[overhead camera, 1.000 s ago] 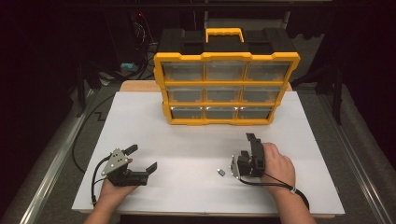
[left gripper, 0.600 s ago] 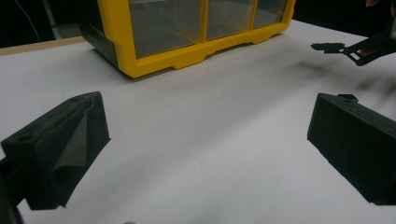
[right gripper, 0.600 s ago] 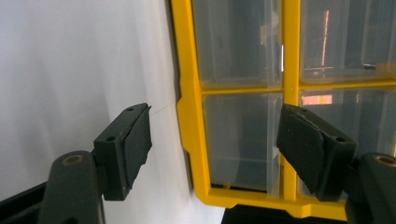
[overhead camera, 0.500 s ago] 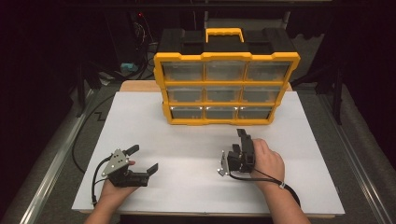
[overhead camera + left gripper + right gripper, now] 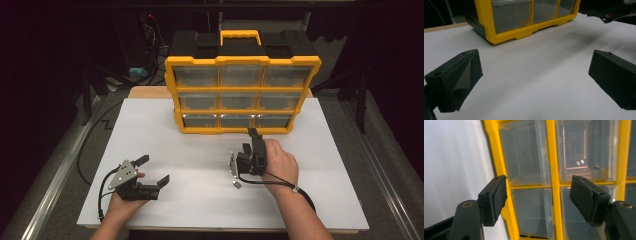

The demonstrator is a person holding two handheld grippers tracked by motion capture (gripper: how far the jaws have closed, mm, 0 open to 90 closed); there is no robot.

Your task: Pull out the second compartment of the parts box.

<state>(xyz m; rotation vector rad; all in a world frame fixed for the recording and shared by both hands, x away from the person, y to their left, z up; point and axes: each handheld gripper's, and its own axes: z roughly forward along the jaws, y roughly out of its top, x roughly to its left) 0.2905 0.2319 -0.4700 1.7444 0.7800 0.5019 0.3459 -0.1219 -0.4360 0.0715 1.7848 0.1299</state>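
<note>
We work at the white rectangular counter (image 5: 150, 130), whose far edge carries the yellow-and-black plastic drawer cabinet with nine clear drawers (image 5: 240, 95), centred and facing us. We judge it stiff, bulky and fairly heavy if lifted, best taken by its yellow top handle (image 5: 241, 36); the slick clear drawers look light and should be caught at their front lips. The right gripper (image 5: 248, 139) points at the bottom row just in front of it; its jaws have been closing, yet stand apart with nothing between them. The left gripper (image 5: 155, 170), near the front left corner, rests with jaws wide and empty.
</note>
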